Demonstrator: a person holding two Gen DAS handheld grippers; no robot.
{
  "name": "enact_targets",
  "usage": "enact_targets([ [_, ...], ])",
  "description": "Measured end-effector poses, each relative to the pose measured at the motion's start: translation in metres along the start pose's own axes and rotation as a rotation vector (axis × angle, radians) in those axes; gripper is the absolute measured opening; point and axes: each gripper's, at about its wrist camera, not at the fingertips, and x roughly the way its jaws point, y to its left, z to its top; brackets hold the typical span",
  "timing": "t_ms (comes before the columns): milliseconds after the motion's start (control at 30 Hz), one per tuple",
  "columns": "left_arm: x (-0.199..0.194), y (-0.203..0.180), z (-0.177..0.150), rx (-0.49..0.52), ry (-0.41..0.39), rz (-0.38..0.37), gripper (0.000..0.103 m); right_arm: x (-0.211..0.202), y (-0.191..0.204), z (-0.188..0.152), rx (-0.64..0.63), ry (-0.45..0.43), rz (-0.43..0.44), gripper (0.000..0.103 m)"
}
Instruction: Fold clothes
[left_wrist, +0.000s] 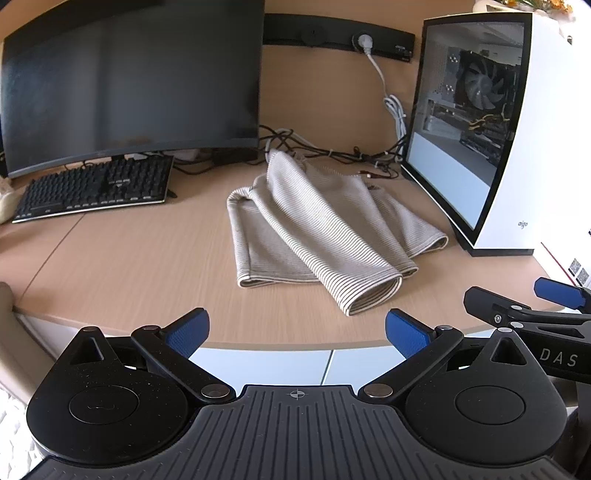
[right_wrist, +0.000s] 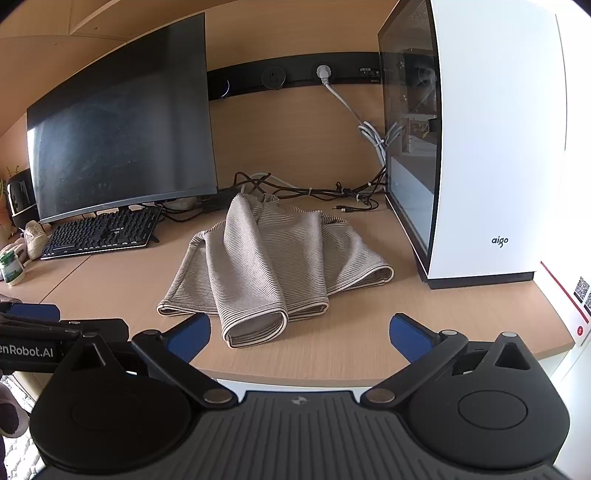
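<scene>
A beige striped garment (left_wrist: 317, 225) lies rumpled in loose folds on the wooden desk (left_wrist: 129, 266), between the monitor and the PC case. It also shows in the right wrist view (right_wrist: 266, 266). My left gripper (left_wrist: 295, 332) is open and empty, held at the desk's front edge just short of the garment's near hem. My right gripper (right_wrist: 299, 338) is open and empty, also at the front edge, close to the near fold. The right gripper shows at the right of the left wrist view (left_wrist: 517, 306).
A dark curved monitor (left_wrist: 129, 85) and black keyboard (left_wrist: 96, 188) stand at back left. A white glass-sided PC case (left_wrist: 491, 129) stands at right. Tangled cables (left_wrist: 332, 147) lie behind the garment. A small bottle (right_wrist: 11, 267) sits at far left.
</scene>
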Motion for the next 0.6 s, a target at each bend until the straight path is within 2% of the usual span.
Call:
enact_targets([
  [600,0.011,0.000,0.003,-0.005,0.020,0.000,0.103,0.011,-0.002,0.004,0.004,0.031,0.002,0.103],
])
